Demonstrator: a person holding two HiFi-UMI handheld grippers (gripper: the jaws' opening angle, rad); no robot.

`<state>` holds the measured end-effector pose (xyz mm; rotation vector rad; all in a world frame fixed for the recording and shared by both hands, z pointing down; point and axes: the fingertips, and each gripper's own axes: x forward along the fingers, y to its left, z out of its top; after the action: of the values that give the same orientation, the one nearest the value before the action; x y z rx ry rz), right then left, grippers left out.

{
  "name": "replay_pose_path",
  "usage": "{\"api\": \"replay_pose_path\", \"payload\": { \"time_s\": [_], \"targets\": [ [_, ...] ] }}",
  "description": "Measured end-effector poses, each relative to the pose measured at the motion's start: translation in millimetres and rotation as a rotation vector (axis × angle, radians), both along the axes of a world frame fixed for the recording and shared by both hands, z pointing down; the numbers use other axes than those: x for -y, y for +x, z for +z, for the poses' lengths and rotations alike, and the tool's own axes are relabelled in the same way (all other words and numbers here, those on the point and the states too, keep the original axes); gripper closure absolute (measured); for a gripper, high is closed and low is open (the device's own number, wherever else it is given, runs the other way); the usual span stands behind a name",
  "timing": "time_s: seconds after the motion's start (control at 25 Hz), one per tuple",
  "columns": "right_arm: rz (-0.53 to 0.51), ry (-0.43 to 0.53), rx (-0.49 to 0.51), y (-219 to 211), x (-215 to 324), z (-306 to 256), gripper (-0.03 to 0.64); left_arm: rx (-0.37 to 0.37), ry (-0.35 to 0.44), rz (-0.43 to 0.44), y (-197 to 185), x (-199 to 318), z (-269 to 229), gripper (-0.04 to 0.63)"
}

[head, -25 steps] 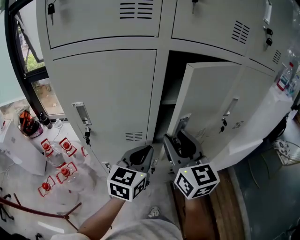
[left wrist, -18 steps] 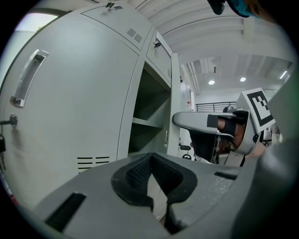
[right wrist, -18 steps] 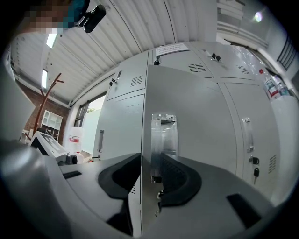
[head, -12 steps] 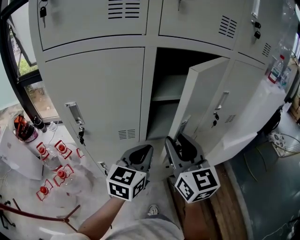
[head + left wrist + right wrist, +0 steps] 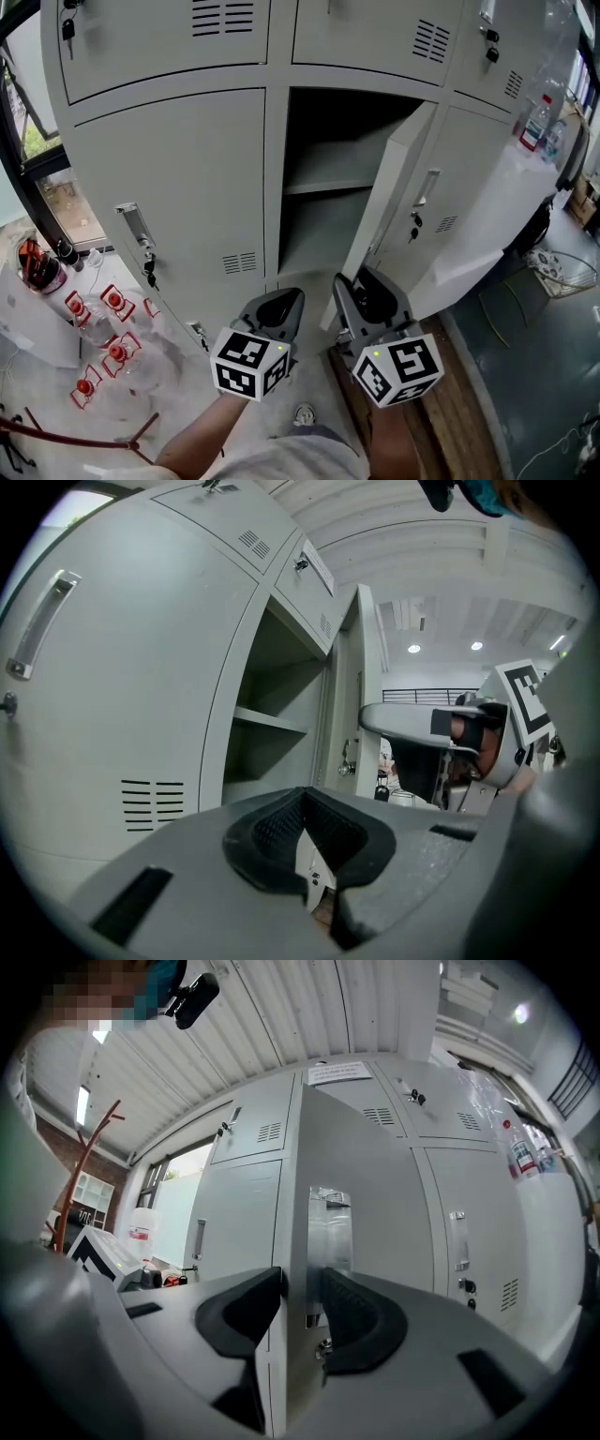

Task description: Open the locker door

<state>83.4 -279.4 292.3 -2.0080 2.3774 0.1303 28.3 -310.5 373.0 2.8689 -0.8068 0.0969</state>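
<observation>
Right tongs [image 5: 298,1314], having just been closing, clamp the smooth pale-grey sheet-metal locker door [image 5: 397,202] by its edge; left tongs [image 5: 306,844] sit together, empty.

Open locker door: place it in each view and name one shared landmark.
Head view: open door, right of centre.
Left gripper view: the door, centre, nearly edge-on.
Right gripper view: the door, centre, outer face showing.
Shared landmark: the closed door left of it.
</observation>
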Motion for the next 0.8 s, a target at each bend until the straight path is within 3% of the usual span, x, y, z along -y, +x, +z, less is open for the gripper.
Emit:
{"api": "replay_pose_path", "payload": {
  "time_s": [0.8],
  "targets": [
    [0.114, 0.01, 0.023, 39.2, -40.8, 1.4, 0.479, -0.002, -0.016, 0.159, 41.6, -36.5, 4.7, 0.589]
  ]
}}
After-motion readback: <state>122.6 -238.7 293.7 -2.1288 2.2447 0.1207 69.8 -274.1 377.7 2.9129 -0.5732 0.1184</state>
